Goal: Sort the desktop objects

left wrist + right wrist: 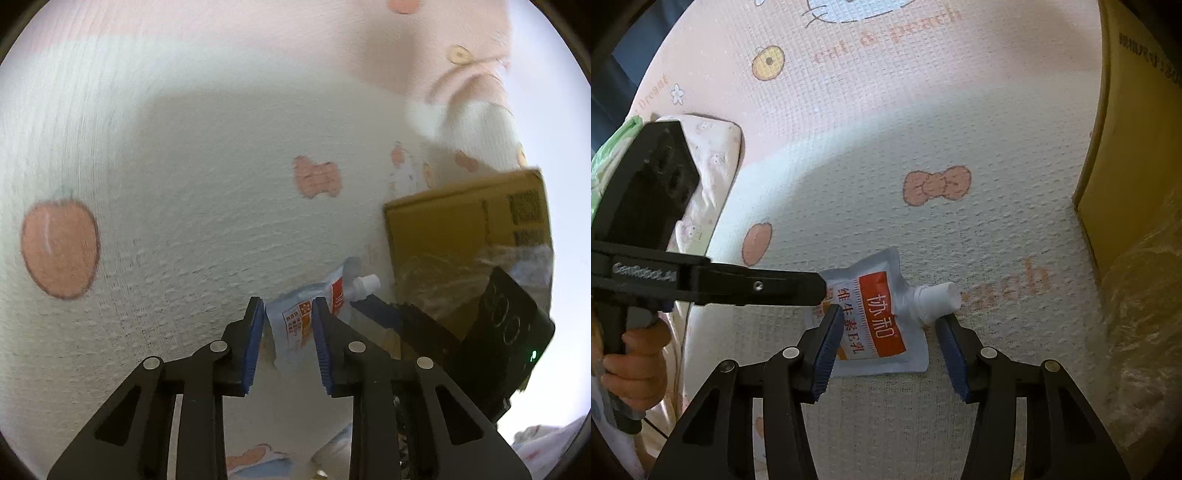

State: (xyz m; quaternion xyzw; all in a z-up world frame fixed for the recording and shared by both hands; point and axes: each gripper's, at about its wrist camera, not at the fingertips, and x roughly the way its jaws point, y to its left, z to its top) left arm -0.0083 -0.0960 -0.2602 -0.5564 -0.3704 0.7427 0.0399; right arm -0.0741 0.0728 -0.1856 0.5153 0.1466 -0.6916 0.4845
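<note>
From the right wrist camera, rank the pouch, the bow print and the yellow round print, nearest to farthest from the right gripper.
1. Pouch: between the fingers of the right gripper.
2. Bow print: on the cloth, farther up the middle.
3. Yellow round print: far upper left.

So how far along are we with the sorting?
Nothing looks sorted yet. In hand: the pouch lies on the printed mat between the right gripper fingers, apparently ungripped, left gripper at its end. Left: lifting it, perhaps into the cardboard box.
</note>
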